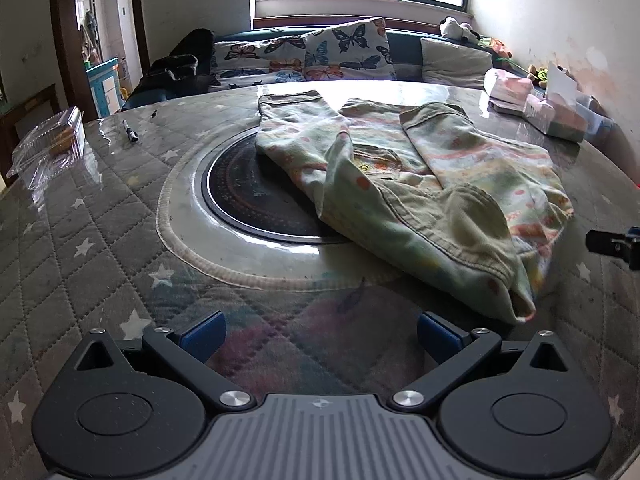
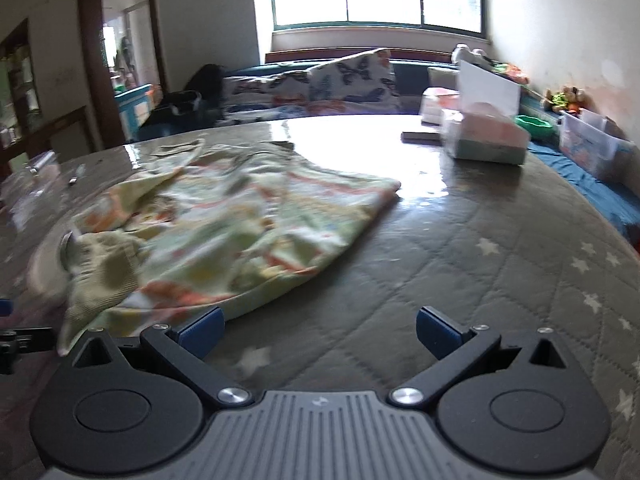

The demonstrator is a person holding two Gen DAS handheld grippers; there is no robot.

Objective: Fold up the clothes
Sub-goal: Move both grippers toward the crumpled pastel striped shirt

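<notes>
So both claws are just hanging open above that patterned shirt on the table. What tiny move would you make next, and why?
Probably ease the right gripper forward and down to the shirt, at its near hem. Both it and the left gripper are wide open and hold nothing, the shirt lies rumpled with sleeves crossed over its body, and that hem sits nearest the right fingers.

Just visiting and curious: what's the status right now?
Left hand-held gripper open, empty. Right hand-held gripper open, empty. Patterned shirt on table, sleeves folded in. Nothing in the way.
</notes>
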